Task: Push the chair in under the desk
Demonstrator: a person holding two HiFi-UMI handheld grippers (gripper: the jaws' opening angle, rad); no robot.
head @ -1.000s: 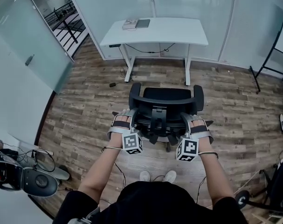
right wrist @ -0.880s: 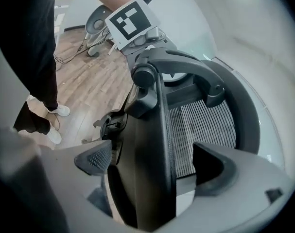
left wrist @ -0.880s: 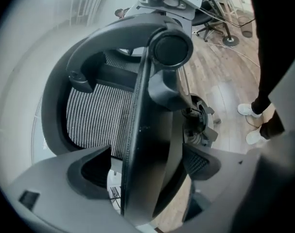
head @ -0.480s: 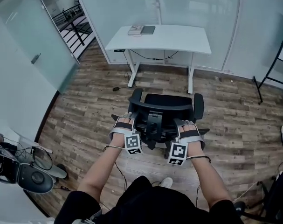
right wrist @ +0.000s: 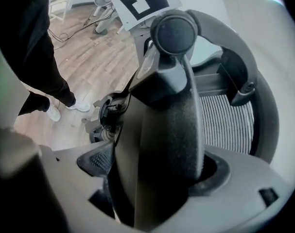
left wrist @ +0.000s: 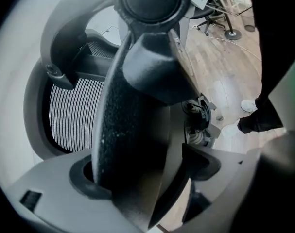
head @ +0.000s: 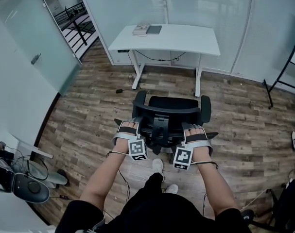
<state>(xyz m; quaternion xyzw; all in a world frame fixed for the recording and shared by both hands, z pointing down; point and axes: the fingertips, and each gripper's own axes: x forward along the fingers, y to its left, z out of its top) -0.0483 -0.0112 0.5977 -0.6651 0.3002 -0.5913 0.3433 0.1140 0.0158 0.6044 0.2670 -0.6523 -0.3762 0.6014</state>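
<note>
Chair point(head: 174, 103): black office type with mesh backrest point(left wrist: 72, 110); stands on the wood-plank floor point(head: 89, 106) in front of the desk point(head: 186, 40), apart from it and not yet under the top; seat faces the desk, backrest faces the person; in line with the gap between the desk's two legs.

Left hand-held gripper point(head: 129, 125): at the chair's rear left side, behind the left armrest; jaws set wide and holding a dark, grainy part of the chair, which fills the gap and meets both jaws; mesh backrest lies just beyond.

Right hand-held gripper point(head: 193, 128): at the chair's rear right side, about level with the left one; jaws wide and just been closing; the matching dark, grainy chair part sits between them, touching both.

Desk: white top on two white legs, set against a glass wall; carries a dark flat item point(head: 154, 30) and a pale flat item point(head: 141, 31), side by side at its far left corner.

Person: both forearms reach forward, one to each side of the backrest; white shoes point(head: 158, 165) on the floor just behind the chair's base.

Surroundings: glass partition point(head: 40, 47) at left; grey device point(head: 28, 188) with cables on the floor, lower left, well apart from the chair.
</note>
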